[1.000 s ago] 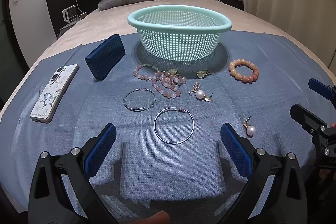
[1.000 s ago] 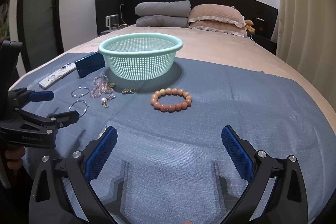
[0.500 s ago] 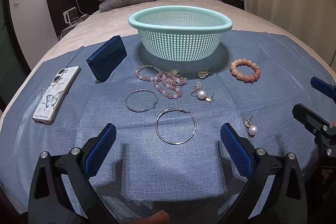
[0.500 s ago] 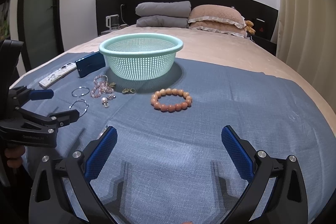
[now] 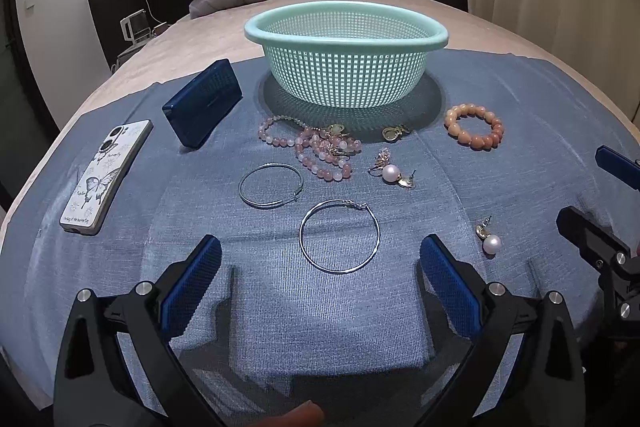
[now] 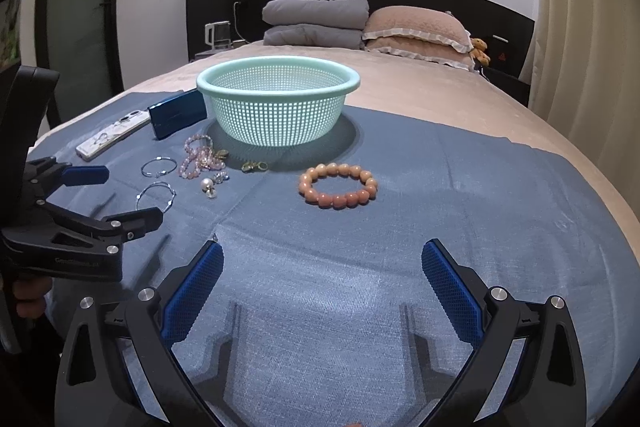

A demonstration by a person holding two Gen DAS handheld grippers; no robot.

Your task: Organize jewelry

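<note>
A phone (image 5: 105, 175) and a blue case (image 5: 203, 101) are lying far left of the left gripper (image 5: 320, 267), whose fingers are spread wide, gripping nothing. A silver hoop (image 5: 339, 235) is sitting just ahead between them, nothing blocking it. The right gripper (image 6: 323, 269) is gaping too, an orange bead bracelet (image 6: 338, 185) lying ahead before the mint basket (image 6: 278, 79).

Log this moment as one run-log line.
stage: pre-grasp | left gripper: open, nearest hoop earring | right gripper: open, empty | basket: no jewelry visible inside | orange bead bracelet: on cloth
</note>
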